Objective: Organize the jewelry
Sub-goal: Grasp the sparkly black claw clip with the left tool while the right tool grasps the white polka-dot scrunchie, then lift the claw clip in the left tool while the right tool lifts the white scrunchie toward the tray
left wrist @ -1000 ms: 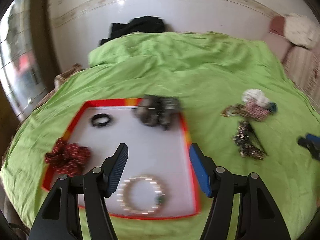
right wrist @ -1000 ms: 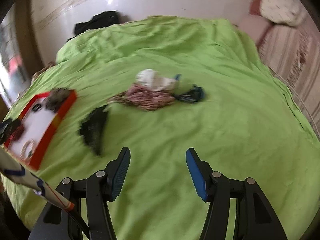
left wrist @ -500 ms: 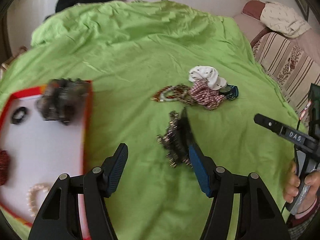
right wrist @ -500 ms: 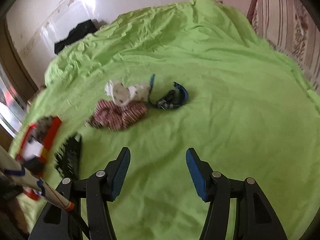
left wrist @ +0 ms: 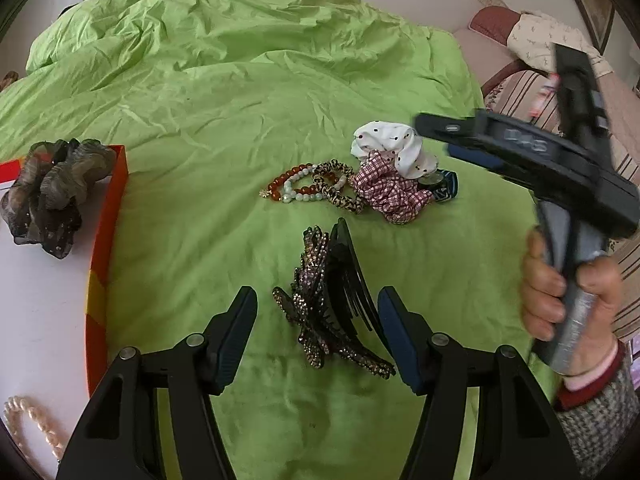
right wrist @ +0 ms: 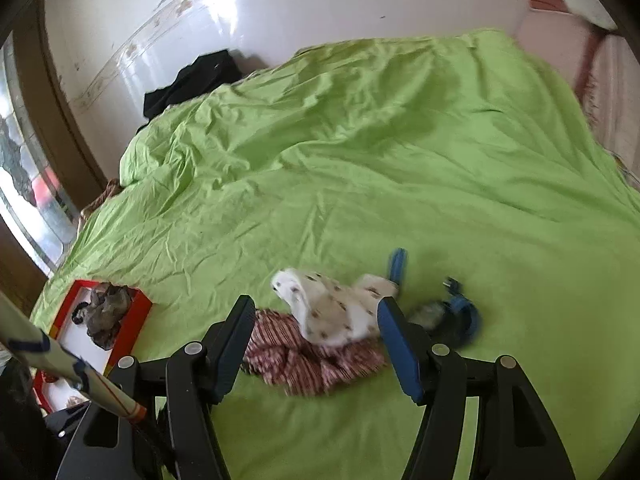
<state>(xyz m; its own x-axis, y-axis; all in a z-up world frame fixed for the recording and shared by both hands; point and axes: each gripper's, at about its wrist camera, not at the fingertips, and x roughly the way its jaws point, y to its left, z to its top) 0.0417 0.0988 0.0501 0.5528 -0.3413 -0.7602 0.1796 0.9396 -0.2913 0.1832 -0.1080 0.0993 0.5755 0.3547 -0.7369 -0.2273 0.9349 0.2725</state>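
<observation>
In the left wrist view my left gripper (left wrist: 315, 296) stands open just above the green sheet, with a dark rhinestone hair clip and comb (left wrist: 328, 304) lying between its fingers, pads apart from it. Beyond lie bead bracelets (left wrist: 298, 188), a leopard scrunchie (left wrist: 338, 190), a red checked scrunchie (left wrist: 394, 198) and a white dotted scrunchie (left wrist: 390, 144). At the left sits a red-rimmed white tray (left wrist: 108, 236) holding a grey-brown scrunchie (left wrist: 52, 196) and a pearl bracelet (left wrist: 28, 420). My right gripper (right wrist: 316, 304), jaws opening, hovers over the white dotted scrunchie (right wrist: 332, 308) and checked scrunchie (right wrist: 312, 360) without pressing them.
A hand (left wrist: 560, 292) holds the right gripper's body at the right. A blue band (right wrist: 460, 316) lies beside the scrunchies. The green sheet (right wrist: 400, 160) covers the bed; a black cloth (right wrist: 192, 80) lies by the wall, a striped sofa (left wrist: 520, 84) at the right. A striped stick (right wrist: 60, 360) crosses low left.
The left gripper swung right from over the tray to the hair clip. The right gripper moved towards the scrunchie pile, which now lies between its slightly wider fingers.
</observation>
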